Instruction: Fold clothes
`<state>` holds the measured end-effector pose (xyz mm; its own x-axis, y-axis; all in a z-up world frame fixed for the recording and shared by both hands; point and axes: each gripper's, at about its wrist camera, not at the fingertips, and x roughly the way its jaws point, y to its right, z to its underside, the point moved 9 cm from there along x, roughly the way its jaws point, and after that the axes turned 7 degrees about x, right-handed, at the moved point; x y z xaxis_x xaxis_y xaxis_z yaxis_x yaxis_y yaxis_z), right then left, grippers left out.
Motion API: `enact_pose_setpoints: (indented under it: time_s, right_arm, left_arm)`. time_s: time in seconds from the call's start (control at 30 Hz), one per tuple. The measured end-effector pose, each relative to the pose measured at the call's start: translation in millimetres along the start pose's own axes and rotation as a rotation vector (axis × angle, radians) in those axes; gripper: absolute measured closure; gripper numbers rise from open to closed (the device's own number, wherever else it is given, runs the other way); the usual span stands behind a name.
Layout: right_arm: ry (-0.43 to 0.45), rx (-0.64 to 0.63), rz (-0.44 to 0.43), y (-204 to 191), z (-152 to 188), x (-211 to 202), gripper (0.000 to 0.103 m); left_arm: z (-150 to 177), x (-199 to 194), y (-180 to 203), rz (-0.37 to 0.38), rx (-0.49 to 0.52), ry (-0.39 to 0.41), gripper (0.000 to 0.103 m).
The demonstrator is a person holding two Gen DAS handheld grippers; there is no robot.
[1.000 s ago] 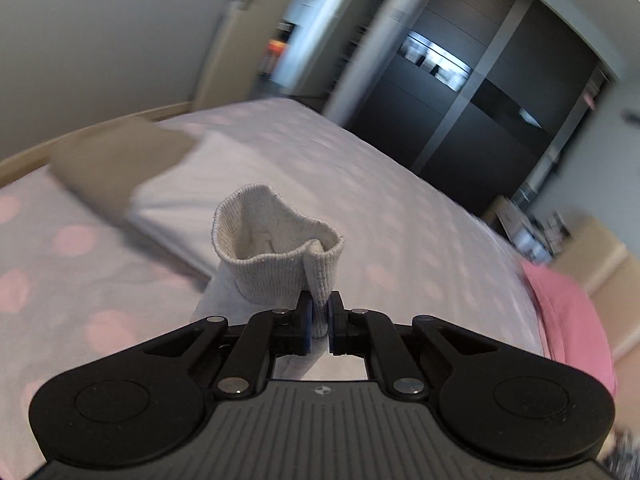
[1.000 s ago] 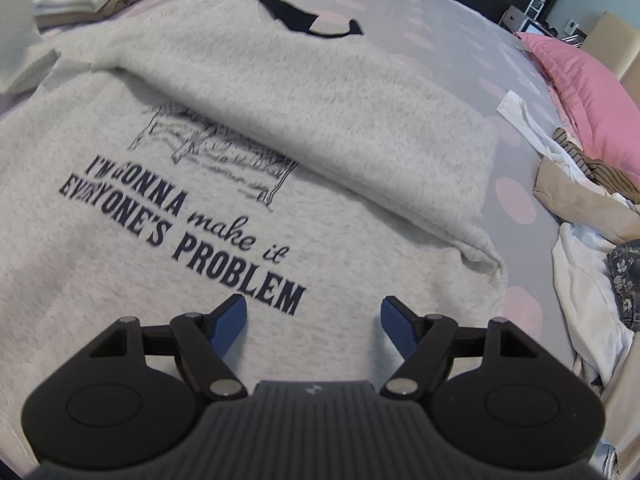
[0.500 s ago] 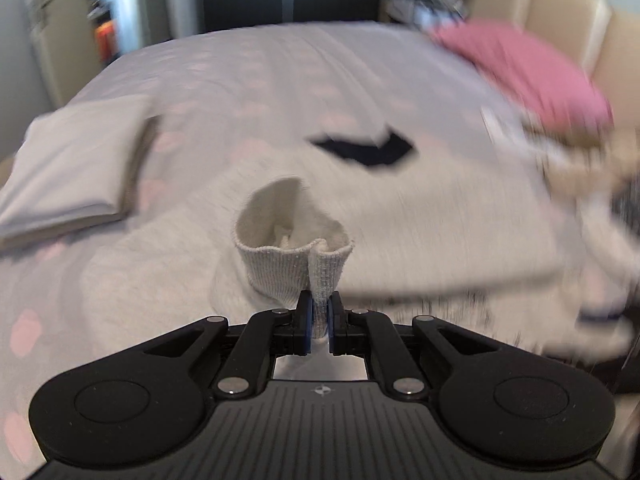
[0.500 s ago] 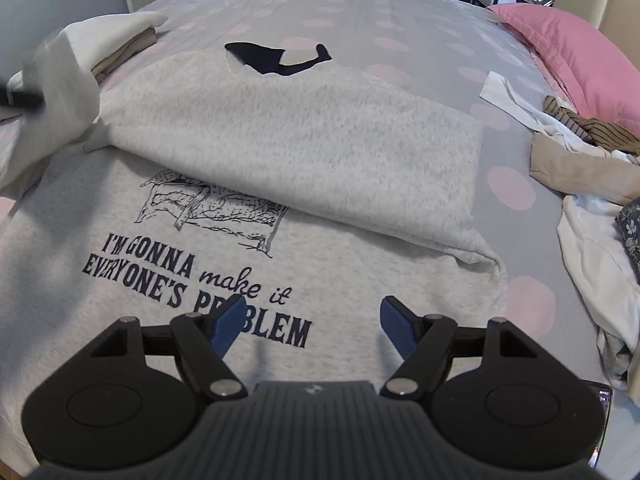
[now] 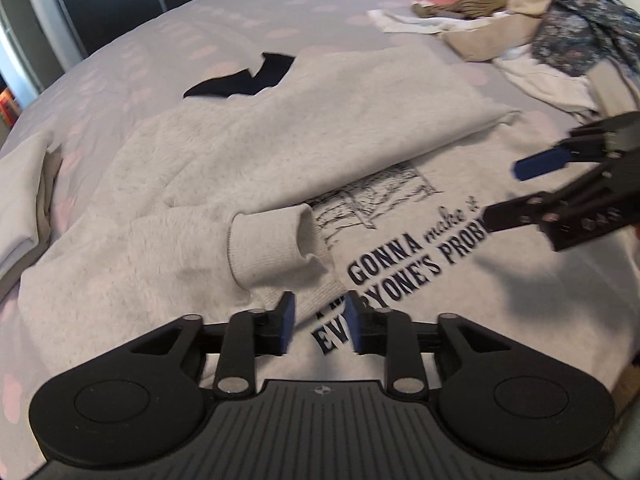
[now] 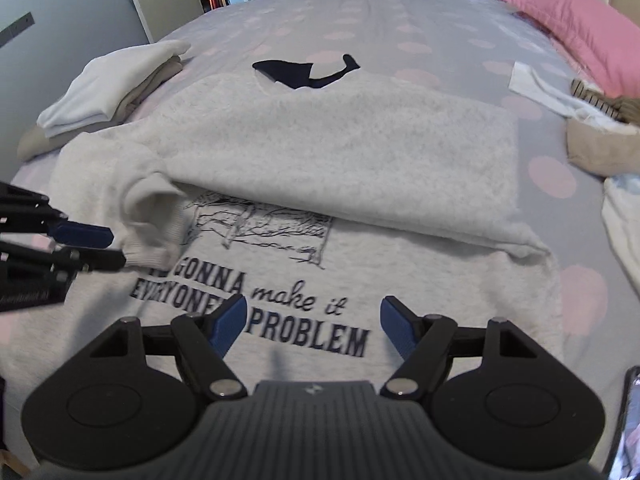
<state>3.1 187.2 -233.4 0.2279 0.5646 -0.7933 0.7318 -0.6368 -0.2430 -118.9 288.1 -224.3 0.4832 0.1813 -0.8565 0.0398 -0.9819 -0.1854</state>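
Observation:
A light grey sweatshirt (image 5: 280, 140) (image 6: 340, 152) with dark printed lettering lies on the bed, its far part folded over the front. One sleeve is folded across it, and the ribbed cuff (image 5: 272, 248) (image 6: 156, 236) rests beside the print. My left gripper (image 5: 320, 322) (image 6: 116, 247) is just behind the cuff with its jaws opening. The cuff's edge lies between the blue pads, which do not press on it. My right gripper (image 6: 312, 320) (image 5: 502, 196) hovers open over the lettering with nothing between its fingers.
A folded white and beige stack (image 6: 116, 84) lies at the bed's left. A dark navy item (image 6: 304, 74) lies beyond the sweatshirt. A pink pillow (image 6: 580, 36) and a heap of unfolded clothes (image 5: 560, 40) are at the right. A phone (image 6: 630, 420) lies at the lower right.
The left gripper swung down and across with the cuff pinched, laid the sleeve over the sweatshirt's front, and its jaws parted off the cuff. The right gripper stayed almost in place.

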Motion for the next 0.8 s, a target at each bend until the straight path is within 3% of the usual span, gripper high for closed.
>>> enact_pose_setpoints:
  time_s: [0.13,0.3,0.4,0.8]
  right_arm:
    - [-0.001,-0.040,-0.020,-11.4,2.8,0.9,0.023]
    - [-0.006,-0.074,-0.076,-29.4,4.3,0.6,0.022]
    - [-0.002,-0.087,-0.108,-42.6,1.2,-0.7,0.016]
    - [-0.012,-0.041,-0.204,-100.6,-31.5,33.8,0.015]
  left_arm:
    - [7.5,-16.7,-11.2,-0.037,0.006,0.001,0.061]
    - [20.7,-17.7,-42.8,-0.104,-0.046,-0.039,0.061]
    - [27.9,-11.1,-57.2,-0.109,-0.101,-0.065,0.061]
    - [47.4,-11.1,-97.8,-0.146,-0.189,-0.080,0.061]
